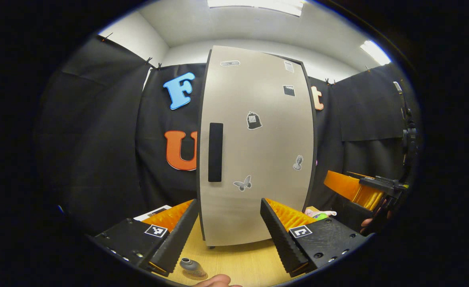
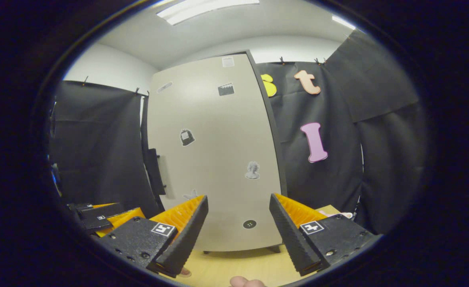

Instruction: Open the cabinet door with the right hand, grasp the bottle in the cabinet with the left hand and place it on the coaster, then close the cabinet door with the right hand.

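At the near edge of the left gripper view, the left gripper (image 1: 229,239) is held with its fingers spread wide and nothing between them, above a light wooden table (image 1: 242,265). At 6 o'clock in that view a fingertip (image 1: 217,281) shows at the rim, and just beside it, toward 7 o'clock, a small grey bottle (image 1: 189,264) stands on a round coaster (image 1: 195,274) on the table, just below the left finger; whether the finger touches it cannot be told. Beyond the fingers stands the cabinet (image 1: 258,151), its pale door (image 1: 266,131) closed and flat to the front, bearing a dark vertical handle (image 1: 215,152) at 9 o'clock of the panel and several small stickers. At 3 o'clock, well apart, the right gripper (image 1: 372,187) is visible with a hand (image 1: 368,225) below it. In the right gripper view, the right gripper (image 2: 238,239) is likewise spread wide and empty over the table (image 2: 234,267), with the closed door (image 2: 214,151) directly ahead and the handle (image 2: 154,171) seen edge-on at 9 o'clock. The left gripper (image 2: 103,217) appears low at 8 o'clock.
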`<state>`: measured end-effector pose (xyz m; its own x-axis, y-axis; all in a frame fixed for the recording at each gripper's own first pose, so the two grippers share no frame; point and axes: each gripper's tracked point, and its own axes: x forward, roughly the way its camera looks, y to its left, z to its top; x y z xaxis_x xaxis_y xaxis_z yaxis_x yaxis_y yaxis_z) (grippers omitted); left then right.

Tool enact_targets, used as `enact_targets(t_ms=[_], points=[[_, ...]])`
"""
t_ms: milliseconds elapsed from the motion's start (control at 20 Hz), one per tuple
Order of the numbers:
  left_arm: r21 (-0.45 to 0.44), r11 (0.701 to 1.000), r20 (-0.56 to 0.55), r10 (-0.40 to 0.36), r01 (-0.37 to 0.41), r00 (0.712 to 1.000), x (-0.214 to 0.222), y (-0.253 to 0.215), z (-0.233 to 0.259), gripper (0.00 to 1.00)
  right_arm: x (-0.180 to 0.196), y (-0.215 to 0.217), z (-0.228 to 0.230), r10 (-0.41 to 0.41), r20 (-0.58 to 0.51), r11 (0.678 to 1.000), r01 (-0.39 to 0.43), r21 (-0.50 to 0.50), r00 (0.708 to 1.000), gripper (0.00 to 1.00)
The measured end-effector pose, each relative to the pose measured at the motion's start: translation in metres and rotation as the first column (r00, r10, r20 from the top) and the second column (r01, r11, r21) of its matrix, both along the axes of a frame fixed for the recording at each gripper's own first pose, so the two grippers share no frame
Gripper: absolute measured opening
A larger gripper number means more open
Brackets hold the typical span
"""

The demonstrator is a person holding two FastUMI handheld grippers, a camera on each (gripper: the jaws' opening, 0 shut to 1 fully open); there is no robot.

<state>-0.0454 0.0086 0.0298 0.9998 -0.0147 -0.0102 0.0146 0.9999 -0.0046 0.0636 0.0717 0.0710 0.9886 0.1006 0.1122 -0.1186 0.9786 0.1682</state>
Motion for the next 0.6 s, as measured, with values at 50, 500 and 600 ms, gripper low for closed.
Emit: enact_targets(t_ms=[50, 500, 600], points=[[-0.008, 1.0, -0.006, -0.004, 0.004, 1.0, -0.001, -0.001, 0.002, 0.95, -0.002, 0.007, 0.001, 0.031, -0.007, 1.0, -0.031, -0.001, 0.999, 0.99], [-0.038, 0.999, -0.001, -0.011, 0.011, 1.0, -0.007, 0.004, 0.007, 0.95, -0.012, 0.004, 0.0, 0.023, -0.017, 1.0, -0.023, -0.003, 1.0, 0.99], [-0.035, 0.999, -0.005, -0.002, 0.002, 1.0, -0.01, 0.007, 0.007, 0.95, -0.012, 0.004, -0.002, 0.022, -0.023, 1.0, -0.022, -0.02, 0.999, 0.99]])
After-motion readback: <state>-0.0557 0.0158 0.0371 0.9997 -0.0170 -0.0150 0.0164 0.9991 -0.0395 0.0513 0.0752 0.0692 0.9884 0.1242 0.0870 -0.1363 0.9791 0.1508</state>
